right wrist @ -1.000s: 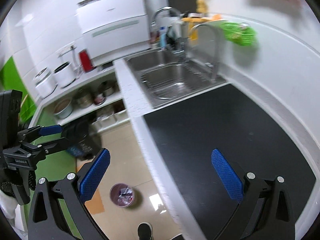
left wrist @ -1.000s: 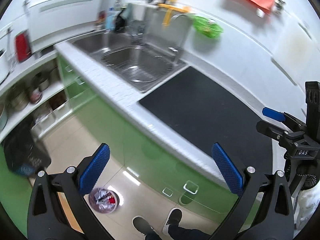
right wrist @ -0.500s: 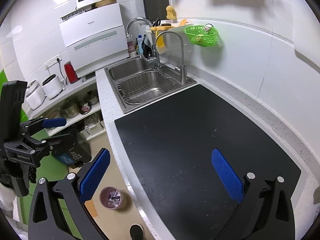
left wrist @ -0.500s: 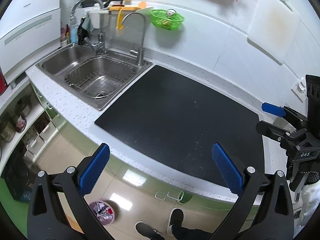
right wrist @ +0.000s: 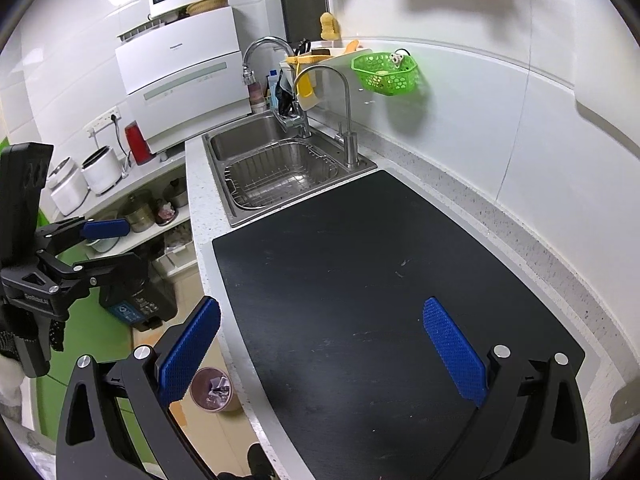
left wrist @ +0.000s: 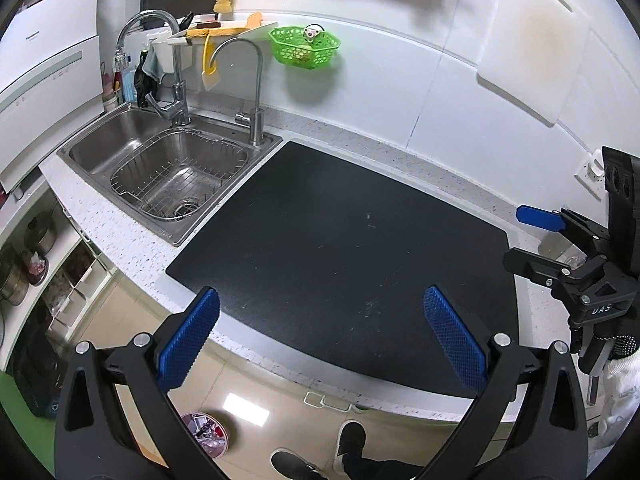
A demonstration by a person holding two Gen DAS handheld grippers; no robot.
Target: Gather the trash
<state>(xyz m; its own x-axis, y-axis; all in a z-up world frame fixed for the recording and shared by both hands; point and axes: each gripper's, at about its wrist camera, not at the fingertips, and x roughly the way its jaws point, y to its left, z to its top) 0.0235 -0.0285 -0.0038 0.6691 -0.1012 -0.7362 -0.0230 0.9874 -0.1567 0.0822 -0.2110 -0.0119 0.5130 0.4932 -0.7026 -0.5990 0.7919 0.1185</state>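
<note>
A small round trash bin (left wrist: pixel 206 434) with a pink rim stands on the floor below the counter, with crumpled scraps inside; the right wrist view shows the bin (right wrist: pixel 212 390) too. My left gripper (left wrist: pixel 322 338) hangs open over the near edge of a black mat (left wrist: pixel 340 232), holding nothing. My right gripper (right wrist: pixel 322 344) is open above the same mat (right wrist: pixel 360 280), also holding nothing. Only a few tiny specks (right wrist: pixel 402 264) lie on the mat. Each view catches the other gripper, the right one (left wrist: pixel 514 236) and the left one (right wrist: pixel 130 242), with its jaws apart.
A steel sink (left wrist: pixel 168 168) with a wire basket and two faucets lies left of the mat. A green basket (left wrist: pixel 306 46) hangs on the wall. Shelves with pots (right wrist: pixel 140 212) and a black bin (right wrist: pixel 140 300) stand at the left. A person's shoes (left wrist: pixel 320 452) are on the floor.
Both views have swung up from the floor and the green cabinet front onto the counter and the black mat. Both grippers have stayed open.
</note>
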